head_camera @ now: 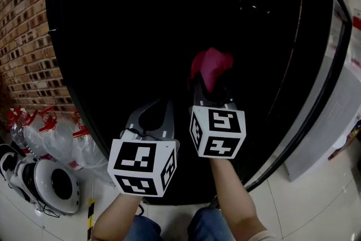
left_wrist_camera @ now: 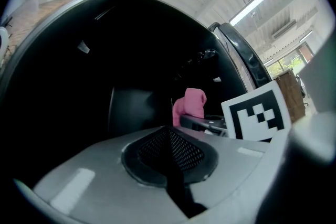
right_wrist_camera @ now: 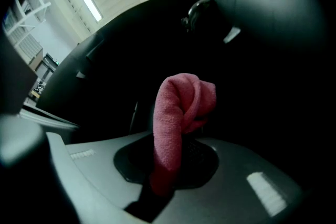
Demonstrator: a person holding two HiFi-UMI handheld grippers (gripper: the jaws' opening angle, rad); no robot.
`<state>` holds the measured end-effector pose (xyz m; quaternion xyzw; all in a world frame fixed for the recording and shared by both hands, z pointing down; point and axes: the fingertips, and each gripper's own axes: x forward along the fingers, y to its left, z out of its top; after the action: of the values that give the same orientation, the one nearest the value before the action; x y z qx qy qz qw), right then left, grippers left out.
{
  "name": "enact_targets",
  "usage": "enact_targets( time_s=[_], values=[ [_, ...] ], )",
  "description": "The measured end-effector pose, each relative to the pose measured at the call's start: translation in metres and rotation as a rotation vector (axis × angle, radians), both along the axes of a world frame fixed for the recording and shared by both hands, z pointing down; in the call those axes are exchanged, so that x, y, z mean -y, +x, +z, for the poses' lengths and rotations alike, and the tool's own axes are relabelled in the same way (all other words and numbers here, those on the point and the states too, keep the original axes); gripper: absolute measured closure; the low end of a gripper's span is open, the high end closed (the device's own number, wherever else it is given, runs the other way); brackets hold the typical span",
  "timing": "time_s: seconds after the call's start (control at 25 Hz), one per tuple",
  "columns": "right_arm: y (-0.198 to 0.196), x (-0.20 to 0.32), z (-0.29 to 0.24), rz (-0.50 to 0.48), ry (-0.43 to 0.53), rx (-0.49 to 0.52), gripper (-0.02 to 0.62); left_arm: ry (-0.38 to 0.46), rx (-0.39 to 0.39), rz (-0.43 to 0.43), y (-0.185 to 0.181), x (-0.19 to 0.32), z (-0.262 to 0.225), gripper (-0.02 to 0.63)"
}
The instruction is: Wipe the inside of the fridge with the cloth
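Item one, nearest: we record the left gripper (head_camera: pixel 151 114), jaws pressed together with nothing between them, held low before the fridge (head_camera: pixel 113 20).

Item two, just to its right and slightly further in: the right gripper (head_camera: pixel 210 92). Its jaws are clamped on the lower end of a pink cloth (head_camera: pixel 211 64), which stands bunched above them against the dark interior. We cannot tell whether it touches any surface.

Item three, beyond on the left: a brick wall (head_camera: pixel 28 36), with clear red-topped bottles (head_camera: pixel 59 141) on the floor beside it.
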<state>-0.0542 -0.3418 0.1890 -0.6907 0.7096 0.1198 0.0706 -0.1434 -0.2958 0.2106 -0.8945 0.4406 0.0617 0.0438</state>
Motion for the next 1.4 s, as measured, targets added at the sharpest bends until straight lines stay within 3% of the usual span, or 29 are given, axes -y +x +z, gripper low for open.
enact_targets(
  time_s=[0.32, 0.6, 0.96, 1.16, 1.4],
  values=[
    [-0.009, -0.070, -0.004, -0.037, 0.090, -0.052, 0.538, 0.004, -0.008, -0.022, 0.004, 0.004, 0.002, 0.591],
    [-0.017, -0.082, -0.001, -0.069, 0.094, -0.076, 0.538, -0.011, -0.001, -0.041, 0.004, 0.004, 0.007, 0.591],
    [-0.095, -0.086, 0.014, -0.328, 0.088, -0.067, 0.538, -0.014, 0.029, -0.182, -0.066, -0.023, 0.032, 0.591],
    [-0.143, -0.072, 0.038, -0.482, 0.027, -0.046, 0.538, -0.006, 0.032, -0.276, -0.106, -0.037, 0.030, 0.591],
    [-0.187, -0.065, 0.060, -0.591, -0.031, -0.043, 0.538, 0.013, 0.064, -0.339, -0.129, -0.047, 0.026, 0.591]
  ],
)
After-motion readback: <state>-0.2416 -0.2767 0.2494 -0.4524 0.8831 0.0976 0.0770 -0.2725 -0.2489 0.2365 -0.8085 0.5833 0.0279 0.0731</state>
